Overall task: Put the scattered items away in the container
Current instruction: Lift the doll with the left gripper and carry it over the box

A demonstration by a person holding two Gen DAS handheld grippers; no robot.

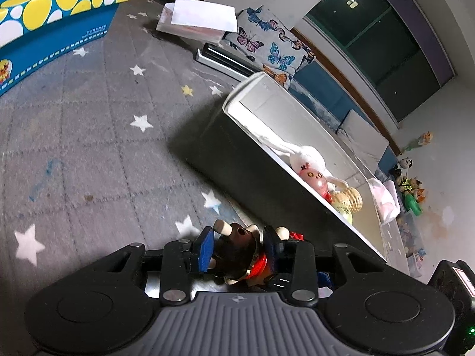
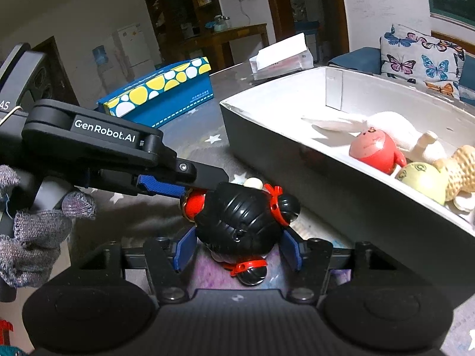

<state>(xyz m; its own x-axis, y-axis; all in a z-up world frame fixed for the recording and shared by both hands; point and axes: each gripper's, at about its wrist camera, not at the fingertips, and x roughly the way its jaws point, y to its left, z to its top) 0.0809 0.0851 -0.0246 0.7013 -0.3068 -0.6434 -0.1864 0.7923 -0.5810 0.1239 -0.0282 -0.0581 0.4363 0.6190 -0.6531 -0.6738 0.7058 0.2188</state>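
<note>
My tabletop [image 1: 89, 136] wears a grey cloth with stars. The grey container [image 1: 237, 154] sits on it; beyond its far end a white tissue pack [image 1: 196, 20], off its left side a blue-and-yellow box [image 1: 53, 23].

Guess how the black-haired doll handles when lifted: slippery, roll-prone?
The black-haired doll looks like hard glossy plastic, so it is probably stiff but slippery between the pads of the right gripper. The rounded head with buns would likely roll or twist if nudged.
</note>
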